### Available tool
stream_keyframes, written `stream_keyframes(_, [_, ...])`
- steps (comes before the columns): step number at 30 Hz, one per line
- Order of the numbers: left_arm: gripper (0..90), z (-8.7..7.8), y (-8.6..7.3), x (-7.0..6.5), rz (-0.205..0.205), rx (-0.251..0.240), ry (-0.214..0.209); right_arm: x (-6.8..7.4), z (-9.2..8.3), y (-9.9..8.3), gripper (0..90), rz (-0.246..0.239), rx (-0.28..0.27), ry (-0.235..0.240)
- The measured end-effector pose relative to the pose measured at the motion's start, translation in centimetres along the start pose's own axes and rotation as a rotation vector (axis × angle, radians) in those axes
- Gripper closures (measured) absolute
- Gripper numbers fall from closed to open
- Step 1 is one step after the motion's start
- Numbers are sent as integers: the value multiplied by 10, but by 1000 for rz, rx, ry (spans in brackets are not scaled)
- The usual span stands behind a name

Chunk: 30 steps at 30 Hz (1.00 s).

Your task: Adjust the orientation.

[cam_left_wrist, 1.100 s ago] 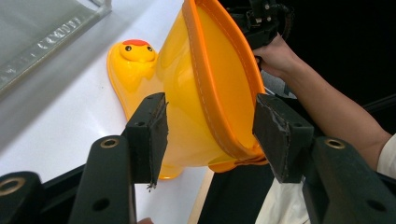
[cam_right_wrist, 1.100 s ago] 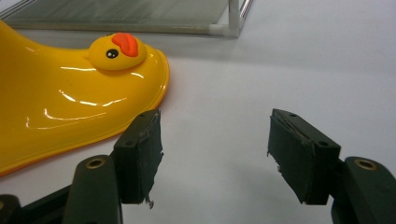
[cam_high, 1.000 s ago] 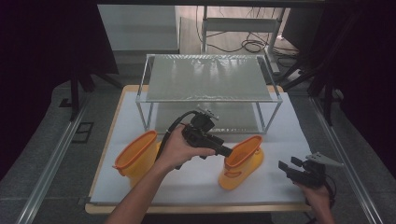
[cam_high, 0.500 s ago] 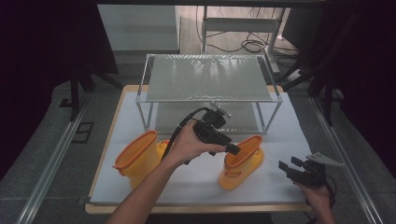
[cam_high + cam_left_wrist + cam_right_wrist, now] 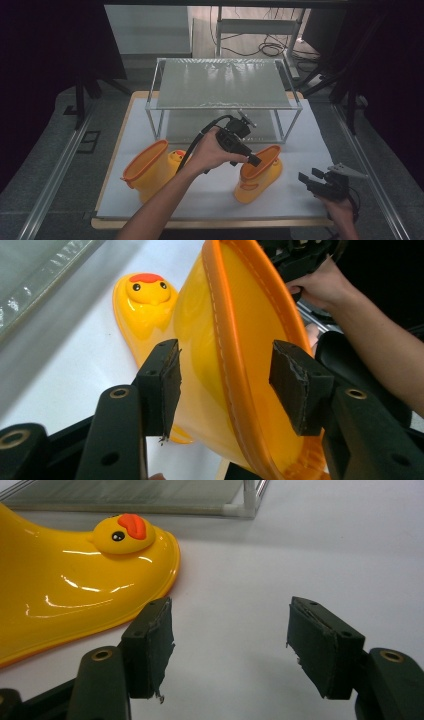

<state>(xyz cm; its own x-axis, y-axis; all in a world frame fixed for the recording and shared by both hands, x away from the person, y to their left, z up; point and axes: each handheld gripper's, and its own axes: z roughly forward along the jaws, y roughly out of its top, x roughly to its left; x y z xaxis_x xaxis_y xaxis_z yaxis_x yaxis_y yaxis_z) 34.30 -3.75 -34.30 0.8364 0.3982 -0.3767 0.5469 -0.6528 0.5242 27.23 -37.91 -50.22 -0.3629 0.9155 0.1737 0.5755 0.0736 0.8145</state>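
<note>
White surface [image 5: 210, 200] with a metal rack [image 5: 222, 85] at the back. My left hand-held gripper [image 5: 256, 161] sits with jaws apart, straddling the top rim of the right yellow duck boot [image 5: 257, 175], pads not pressing. The right hand-held gripper [image 5: 309, 178] idles nearby, jaws apart around nothing. The second boot [image 5: 147, 167] stands further left.

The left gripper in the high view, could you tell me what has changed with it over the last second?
The left gripper has slid rightward to the rim of the right-hand glossy yellow rubber duck boot, jaws open astride the rim, nothing gripped yet. Both boots and the right gripper stayed put.
</note>
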Motion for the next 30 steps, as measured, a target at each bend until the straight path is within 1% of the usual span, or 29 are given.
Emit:
stream_keyframes(4, [478, 4, 3, -1, 1, 8, 9, 0, 0, 0, 343, 2, -1, 0])
stream_keyframes(5, [479, 7, 5, 0, 2, 22, 14, 0, 0, 0, 342, 0, 0, -1])
stream_keyframes(8, [489, 11, 6, 1, 0, 33, 22, -1, 0, 0, 342, 2, 1, -2])
stream_keyframes(11, [510, 13, 7, 3, -3, 39, 29, -1, 0, 0, 343, 3, 1, -2])
stream_keyframes(12, [522, 16, 8, 4, -8, 49, 39, -1, 0, -1, 342, 3, 1, -2])
stream_keyframes(15, [542, 20, 8, 4, -10, 58, 49, -1, 0, -1, 342, 2, 3, -2])
stream_keyframes(17, [572, 21, 8, 4, -9, 64, 53, -2, 0, -1, 342, 1, 6, -3])
stream_keyframes(19, [623, 23, 9, 4, -11, 65, 47, -2, 0, -1, 342, 1, 6, -4])
stream_keyframes(22, [706, 24, 9, 4, -13, 68, 49, -2, 0, -1, 342, 1, 7, -6])
stream_keyframes(24, [764, 23, 8, 4, -30, 46, 51, -2, 0, -1, 342, 7, 9, -9])
stream_keyframes(27, [850, 22, 7, 5, -42, 22, 57, -2, 0, -1, 342, 6, 9, -9])
stream_keyframes(30, [861, 21, 6, 7, -53, 11, 53, -2, 1, -1, 342, 4, 9, -11])
